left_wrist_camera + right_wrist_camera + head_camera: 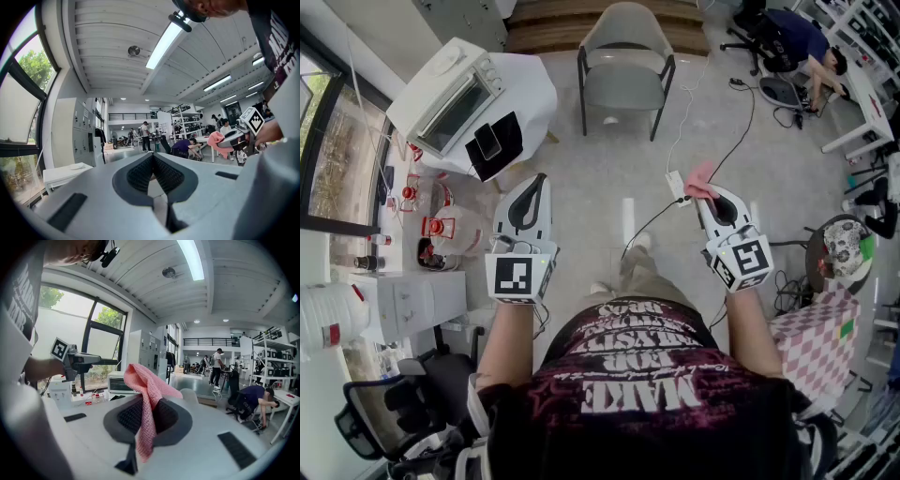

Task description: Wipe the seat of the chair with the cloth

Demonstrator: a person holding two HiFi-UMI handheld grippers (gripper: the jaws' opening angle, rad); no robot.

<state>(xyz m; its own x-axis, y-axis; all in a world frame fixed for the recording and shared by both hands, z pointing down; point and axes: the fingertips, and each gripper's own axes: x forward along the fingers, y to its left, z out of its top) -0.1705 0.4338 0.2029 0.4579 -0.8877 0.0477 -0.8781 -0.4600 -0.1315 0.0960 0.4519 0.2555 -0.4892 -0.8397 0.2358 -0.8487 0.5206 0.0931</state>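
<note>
A grey chair (623, 64) with dark legs stands on the floor well ahead of me; its seat (622, 86) is bare. The pink cloth (701, 180) (146, 394) is pinched in my right gripper (710, 192) (144, 416), which is shut on it and held up at chest height. In the right gripper view part of the chair's back (193, 394) shows just past the jaws. My left gripper (534, 184) (153, 171) is shut and empty, held level to the left of the right one. Both are far short of the chair.
Left of the chair is a white-draped table (520, 103) with a toaster oven (450, 94) and dark devices. Water jugs (455, 225) stand by the window. A cable and power strip (677, 186) lie on the floor. A seated person (806, 52) leans at a desk far right.
</note>
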